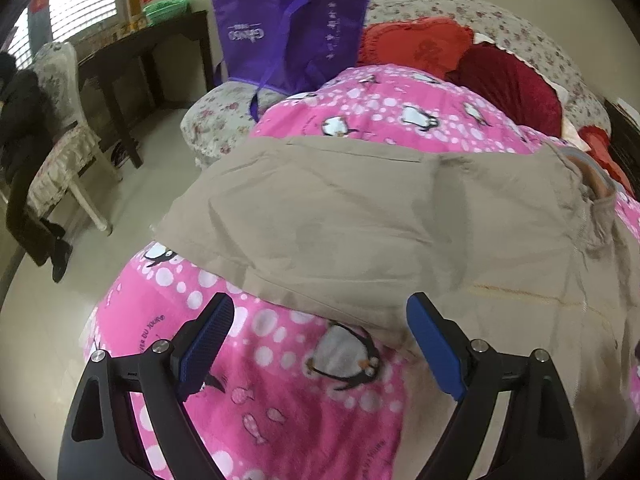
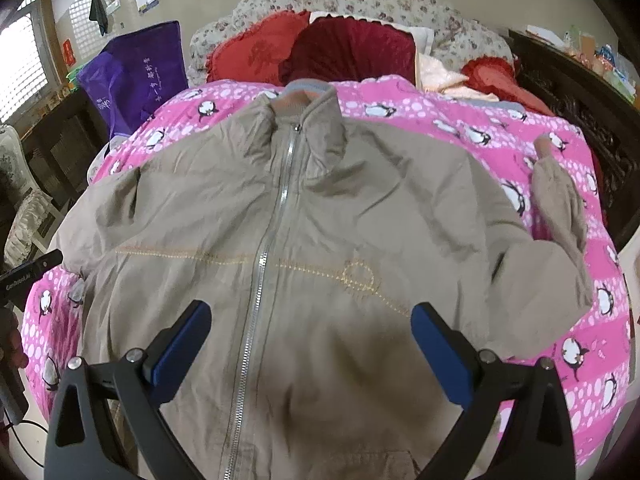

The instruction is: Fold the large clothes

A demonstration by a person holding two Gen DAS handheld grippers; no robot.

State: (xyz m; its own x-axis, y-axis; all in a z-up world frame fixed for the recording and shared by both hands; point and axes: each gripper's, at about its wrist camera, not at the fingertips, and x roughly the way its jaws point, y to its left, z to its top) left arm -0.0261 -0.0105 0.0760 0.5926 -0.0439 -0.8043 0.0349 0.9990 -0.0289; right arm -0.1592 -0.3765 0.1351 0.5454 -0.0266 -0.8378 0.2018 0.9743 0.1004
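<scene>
Left wrist view, nearest first: the left tool (image 1: 320,344) hung with its blue pads well apart and nothing between them, above the pink penguin blanket (image 1: 276,396) near the bed's left edge. Just beyond its tips lay the outer edge of the jacket (image 1: 360,216), where one sleeve had been spread toward that side. Farther off, a purple bag (image 1: 292,28) stood near the bed's far left corner, with red cushions (image 1: 420,46) along the far edge.

In the right wrist view the right tool (image 2: 312,340) also stood apart and empty, over the jacket's lower front beside the zipper (image 2: 264,256). The jacket lay face up across the middle of the bed, collar (image 2: 308,120) toward the far edge, and its other sleeve (image 2: 560,204) was bent up near the right edge.

The risks I judged from this: the blanket was soft and lumpy, so a pinch at the sleeve edge could take blanket along with cloth and drag the bedding into the fold. The left sleeve lay close to the bed's edge, and a loose grip might let it slide off. The bent sleeve on the right could trap a crease if folded over as it lay. With the right tool over the zipper, a pinch there might catch only the top layer and skew the front.
</scene>
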